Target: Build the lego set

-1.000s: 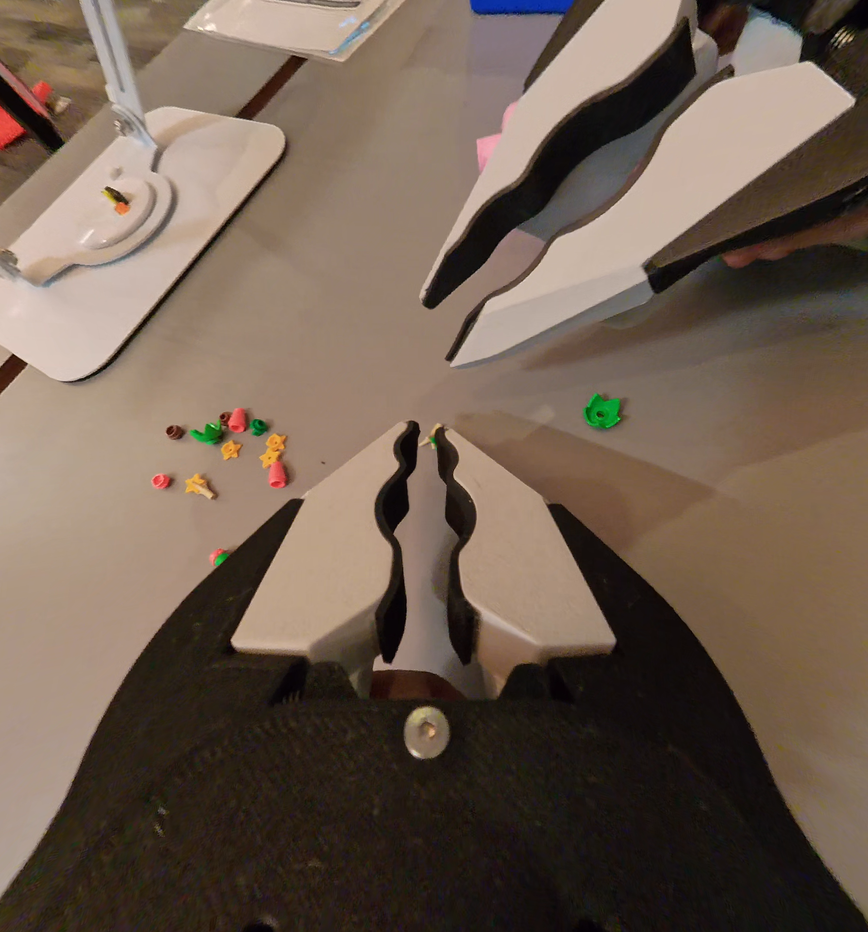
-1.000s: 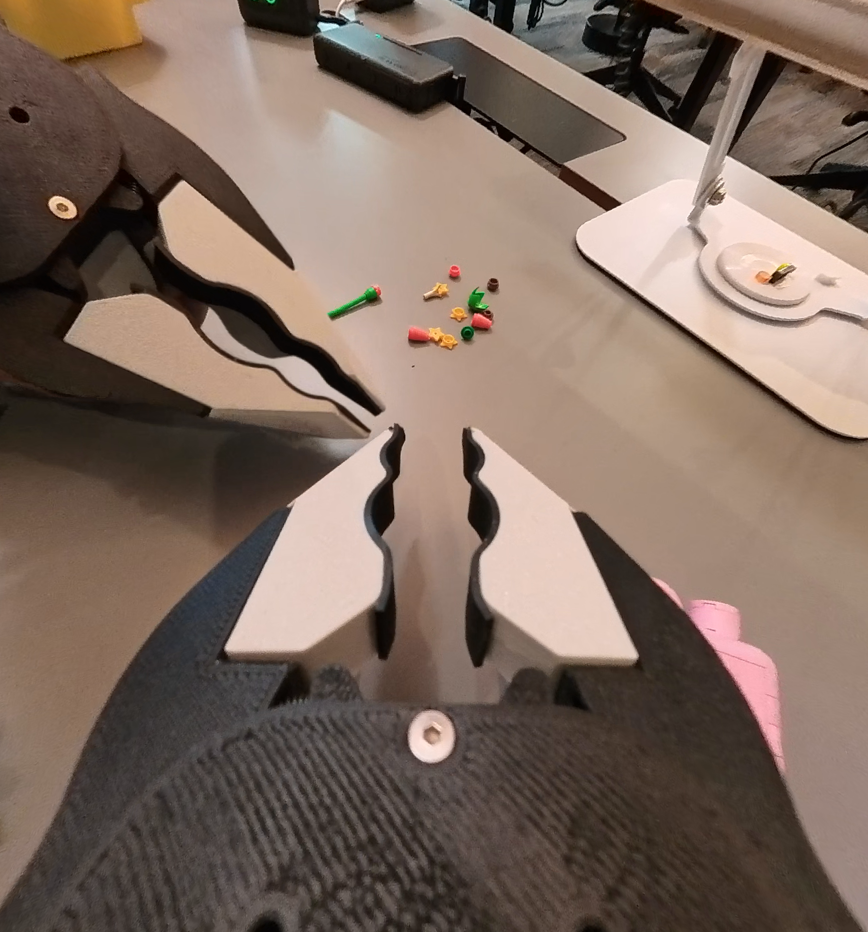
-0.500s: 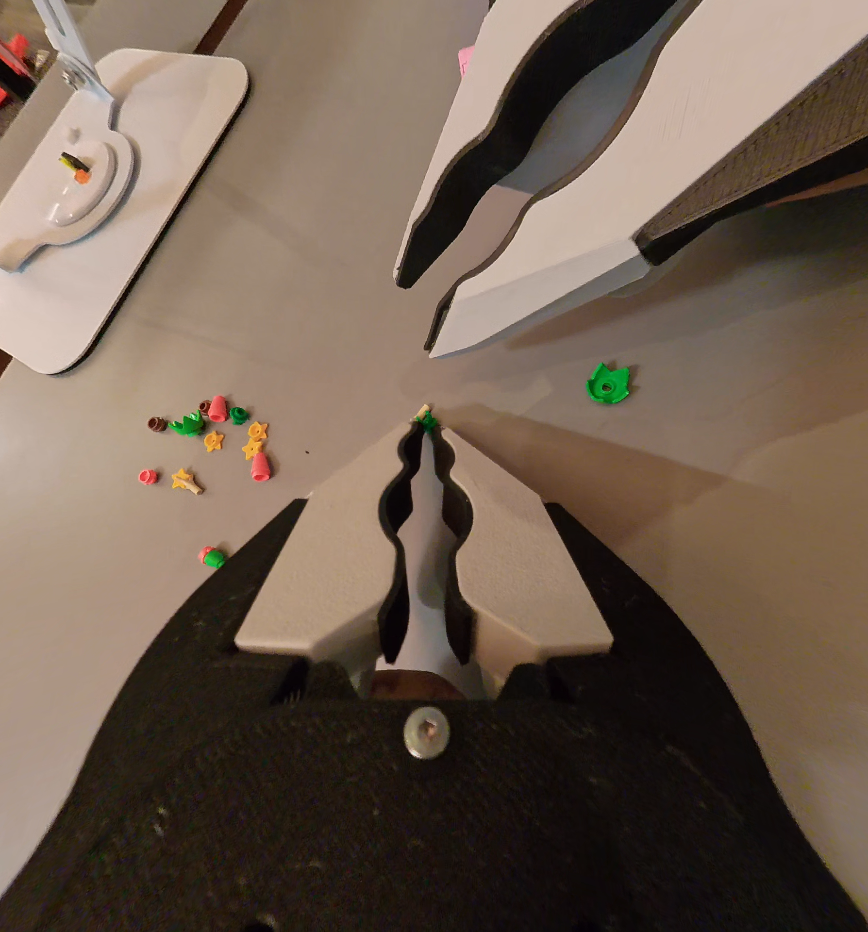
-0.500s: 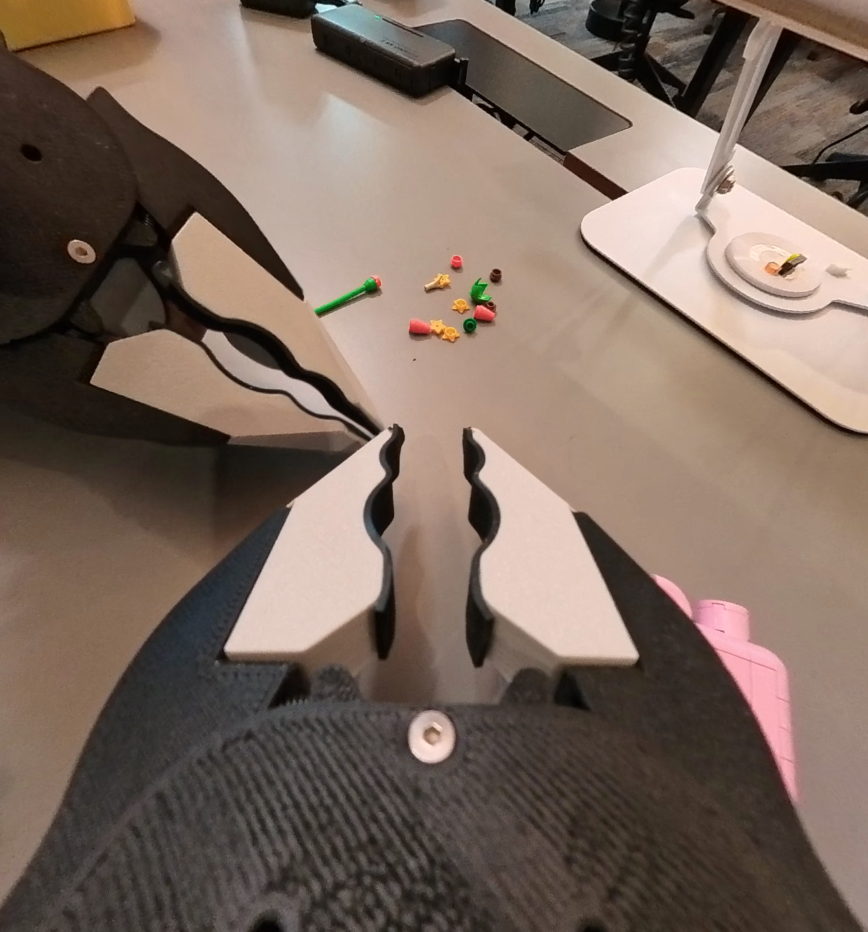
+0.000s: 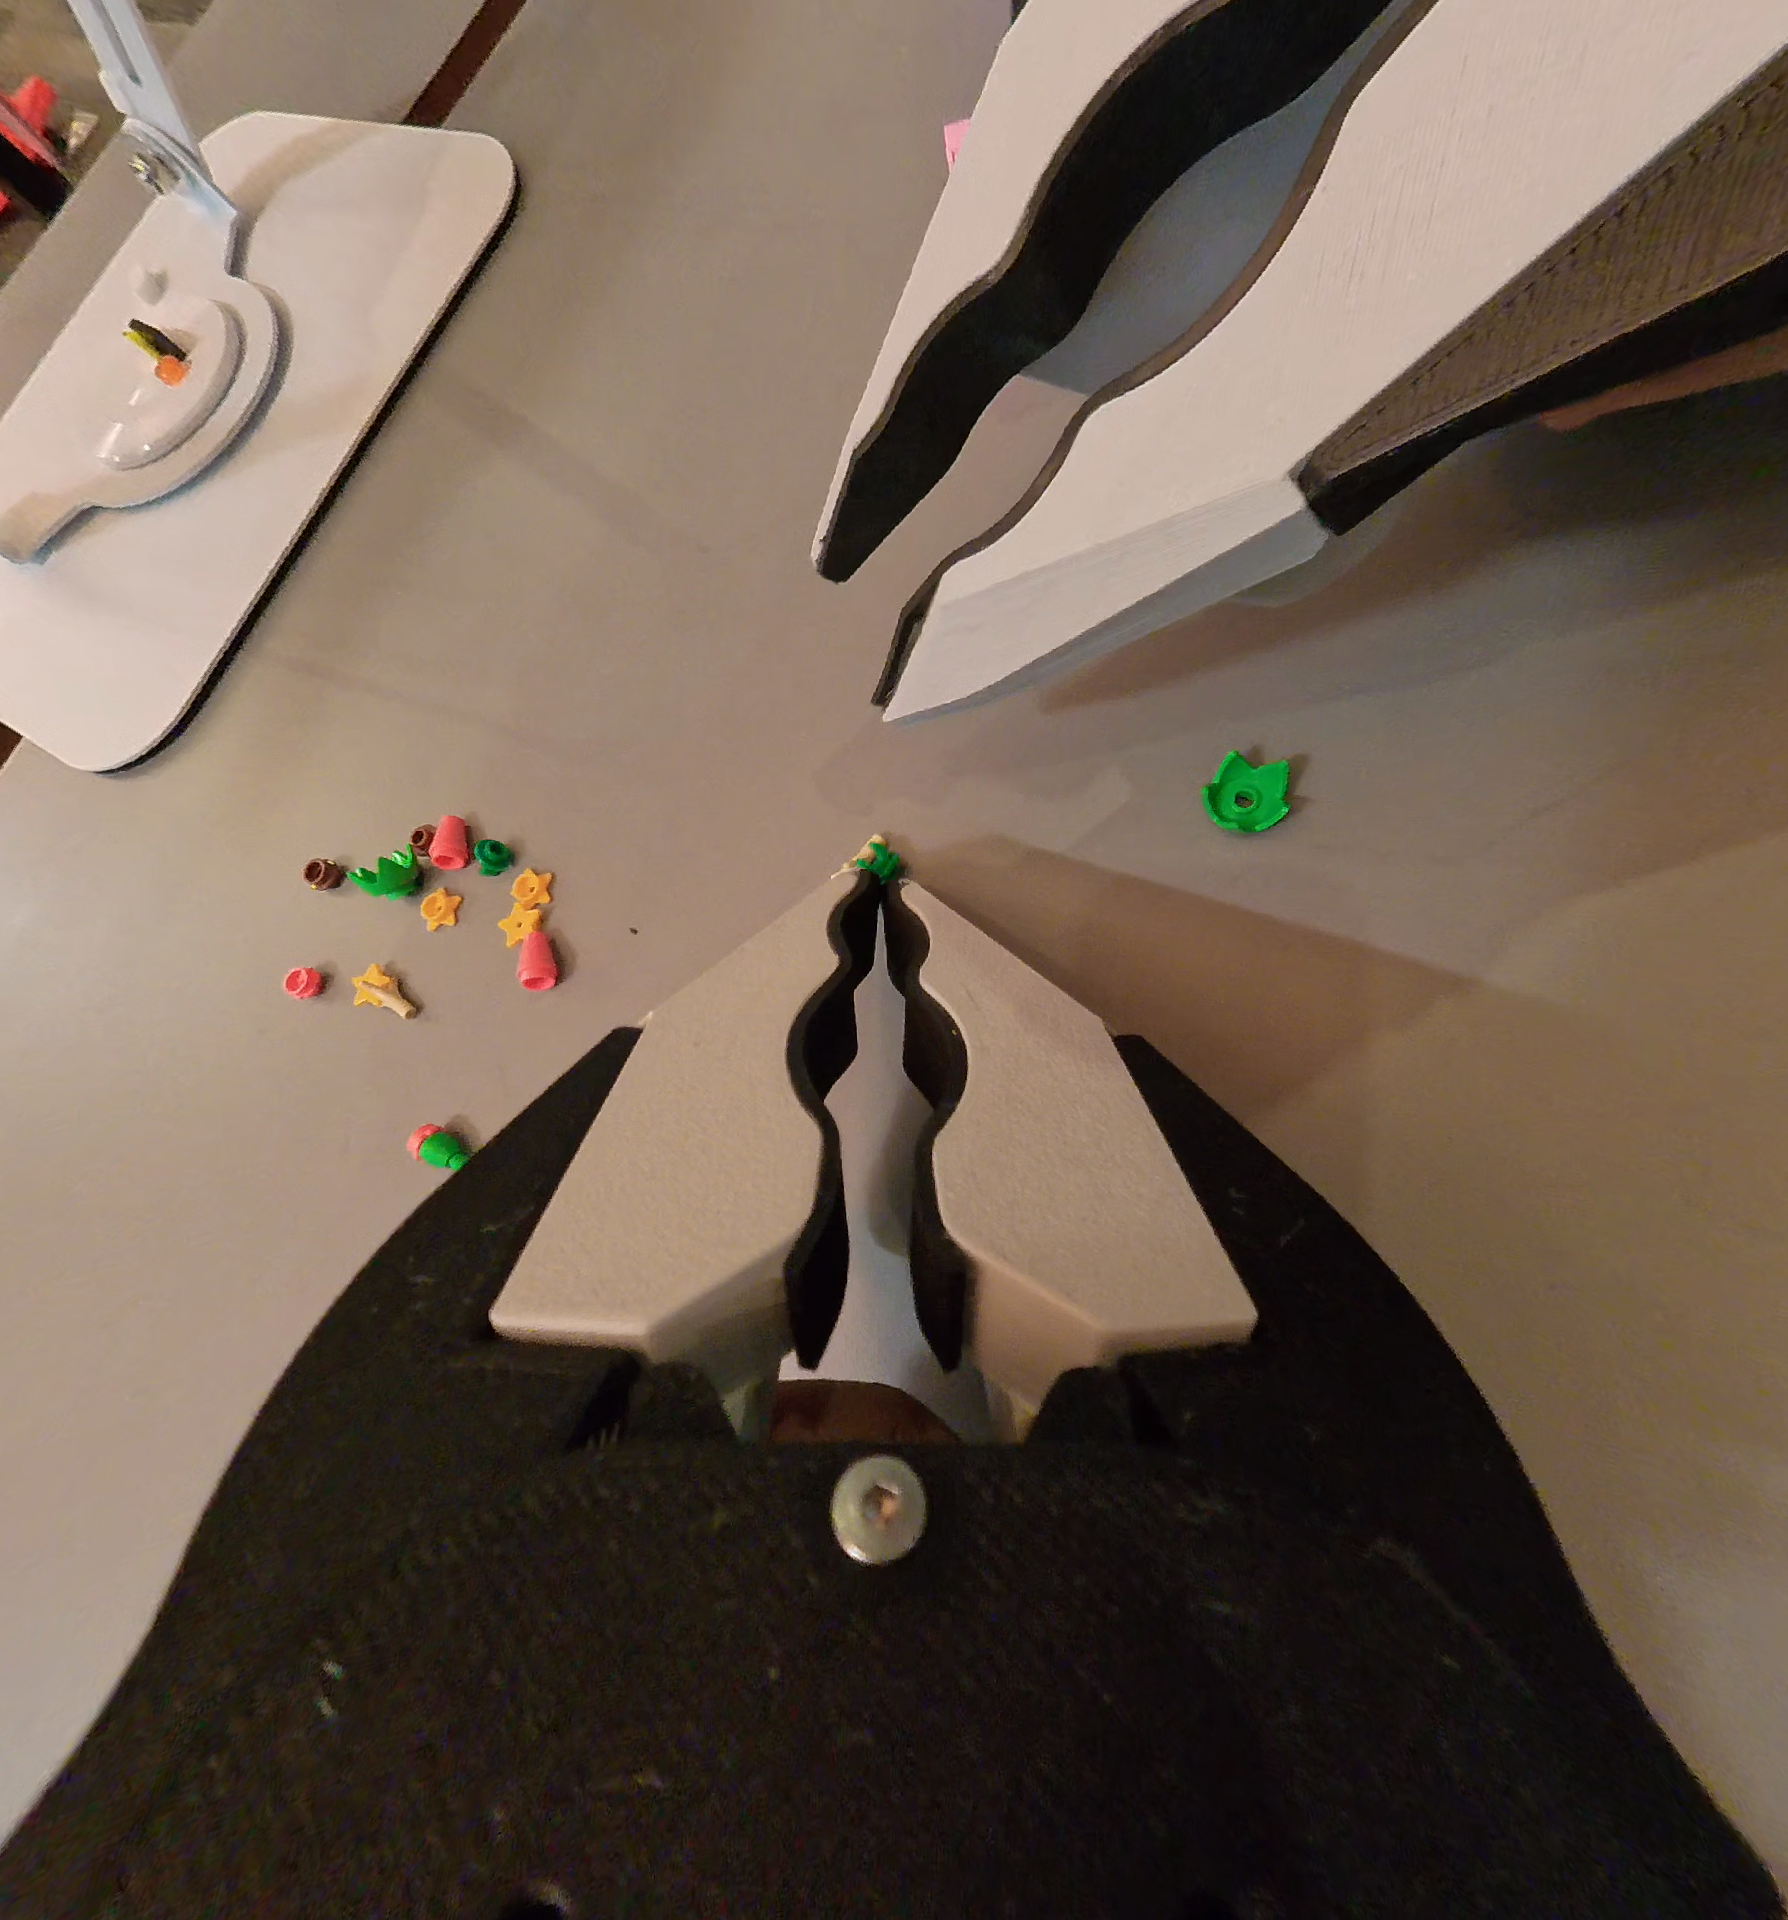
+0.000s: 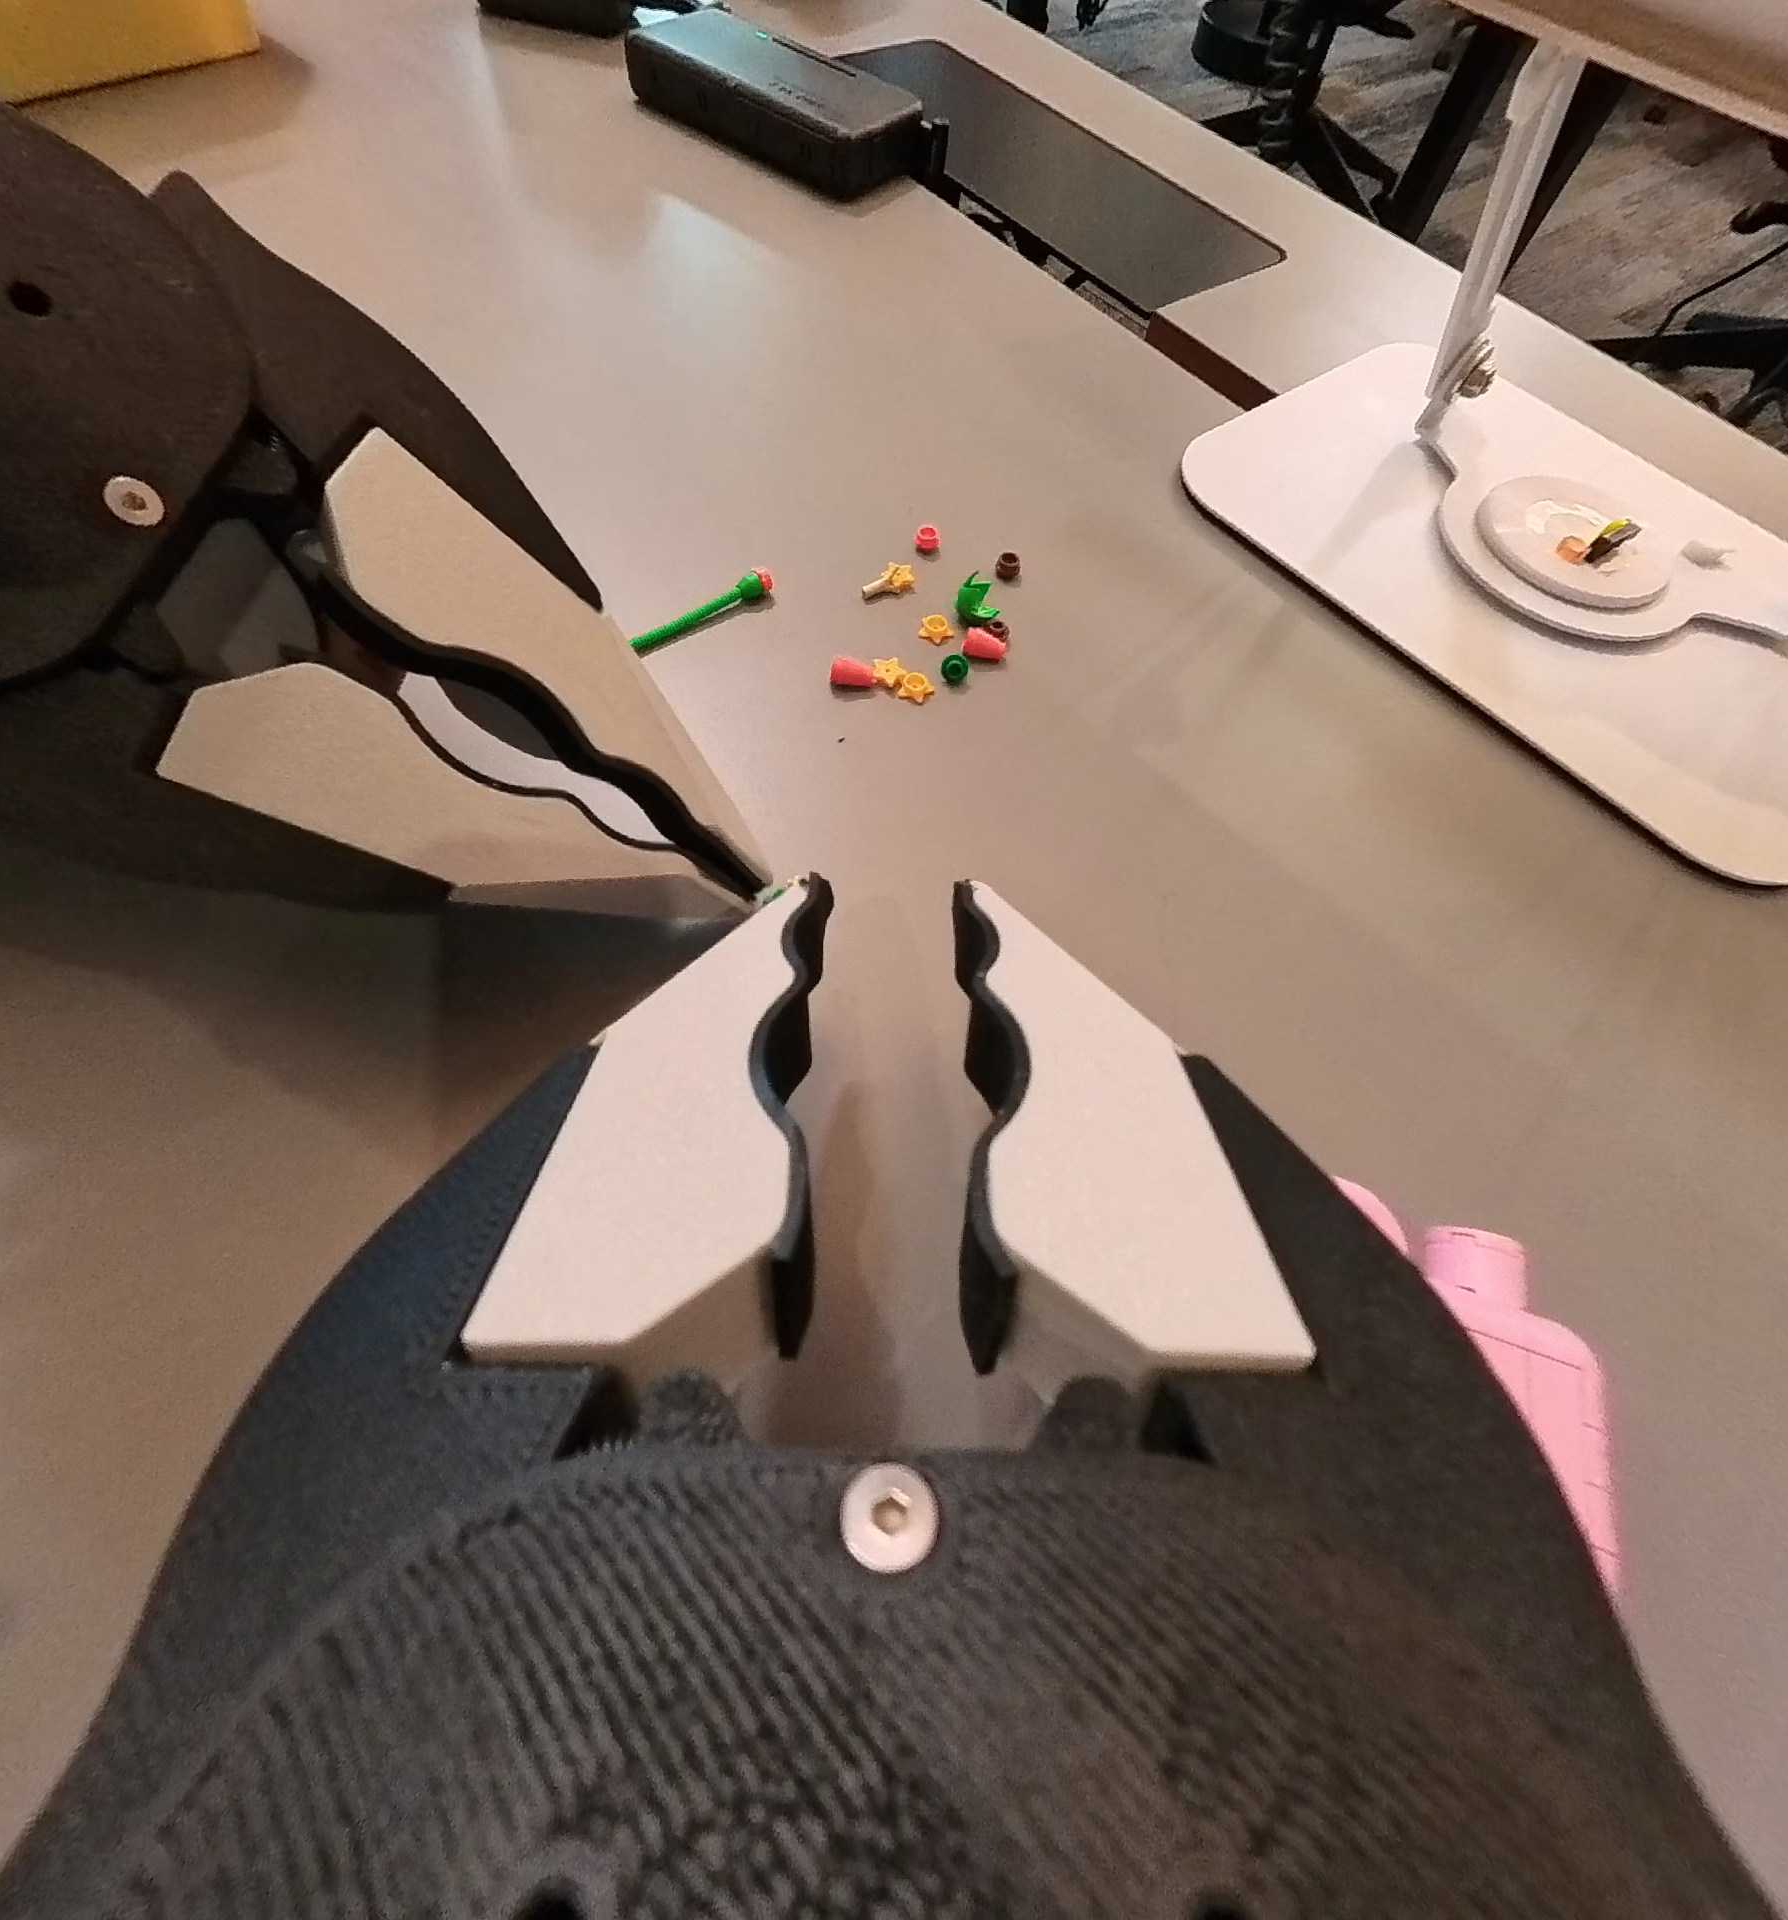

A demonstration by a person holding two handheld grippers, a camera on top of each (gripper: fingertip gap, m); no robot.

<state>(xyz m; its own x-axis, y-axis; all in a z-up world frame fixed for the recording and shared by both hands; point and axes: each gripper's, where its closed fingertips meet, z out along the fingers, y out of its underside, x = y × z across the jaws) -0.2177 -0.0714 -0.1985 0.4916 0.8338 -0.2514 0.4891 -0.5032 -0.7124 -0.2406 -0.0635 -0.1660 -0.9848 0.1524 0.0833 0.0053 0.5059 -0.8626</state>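
My left gripper (image 5: 874,883) has just closed on a tiny green-and-tan lego piece (image 5: 877,860), pinched at the tips just above the grey table (image 5: 661,520). My right gripper (image 6: 890,888) waits half-open beside it, ready for mating.

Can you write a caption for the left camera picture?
Left gripper pinches a tiny green piece while the open right gripper waits above.

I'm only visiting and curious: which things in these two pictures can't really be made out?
- Tiny green piece pinched in the left gripper: too small to tell its shape; in the right wrist view the jaws hide nearly all of it.
- Green stem: its lower end is behind the left gripper's finger.
- Pink block: blurred, partly behind the right gripper body.
- Bits on the white stand: too small.
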